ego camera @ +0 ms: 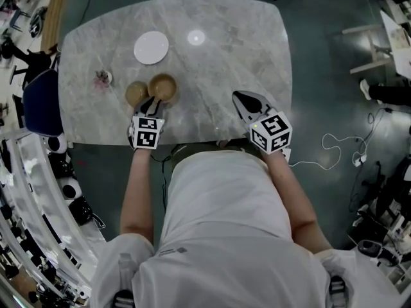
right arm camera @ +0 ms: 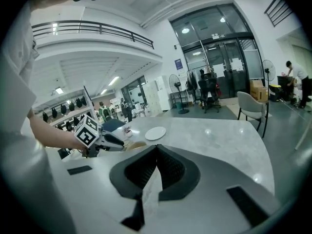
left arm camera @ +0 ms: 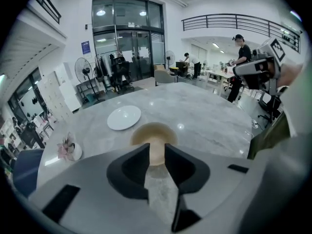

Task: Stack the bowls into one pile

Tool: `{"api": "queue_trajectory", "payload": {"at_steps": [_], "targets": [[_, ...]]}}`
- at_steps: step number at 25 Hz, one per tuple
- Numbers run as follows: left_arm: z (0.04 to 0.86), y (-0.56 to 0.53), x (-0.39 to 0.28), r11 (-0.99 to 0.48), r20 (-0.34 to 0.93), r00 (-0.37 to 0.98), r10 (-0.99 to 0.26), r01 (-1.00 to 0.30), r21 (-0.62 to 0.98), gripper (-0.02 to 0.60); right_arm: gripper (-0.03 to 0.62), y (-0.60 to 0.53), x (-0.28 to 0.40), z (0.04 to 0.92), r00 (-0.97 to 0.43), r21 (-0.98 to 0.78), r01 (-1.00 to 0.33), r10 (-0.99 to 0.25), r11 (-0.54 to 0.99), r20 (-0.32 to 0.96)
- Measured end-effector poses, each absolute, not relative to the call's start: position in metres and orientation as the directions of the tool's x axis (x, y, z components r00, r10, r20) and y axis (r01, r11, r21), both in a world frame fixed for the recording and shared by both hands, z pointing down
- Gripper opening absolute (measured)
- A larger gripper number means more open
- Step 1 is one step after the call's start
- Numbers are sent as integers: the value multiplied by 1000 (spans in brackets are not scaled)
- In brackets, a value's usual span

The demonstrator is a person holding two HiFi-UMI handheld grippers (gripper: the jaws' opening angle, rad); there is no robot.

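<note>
Two brown round bowls sat unstacked near the front edge of the grey marble worktop point(ego camera: 218, 56): left brown bowl point(ego camera: 136, 93) and right brown bowl point(ego camera: 163, 86), just beside each other. Left tongs point(ego camera: 152, 101) hovered at the bowls' near side, jaws narrowly spread. The right brown bowl's near wall showed in the gap, not pinched. Right tongs point(ego camera: 239, 97) were well apart to the right over bare worktop, jaws pressed together, empty. White round plate point(ego camera: 151, 47) lay behind the bowls, small white flower pot point(ego camera: 103, 77) to their left.

No legible text or signs
</note>
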State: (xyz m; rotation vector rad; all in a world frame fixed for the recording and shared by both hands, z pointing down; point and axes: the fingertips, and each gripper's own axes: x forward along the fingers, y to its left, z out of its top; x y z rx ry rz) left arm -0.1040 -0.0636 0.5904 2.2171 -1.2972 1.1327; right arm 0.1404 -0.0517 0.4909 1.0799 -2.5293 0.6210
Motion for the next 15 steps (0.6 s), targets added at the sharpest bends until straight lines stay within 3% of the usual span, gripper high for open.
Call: {"api": "queue_trajectory", "payload": {"at_steps": [15], "targets": [[606,-49,-208,-411,786,209,-582,-910,-61,180,9,-66,45,490,-712,-260,-679,-530,686,462]]}}
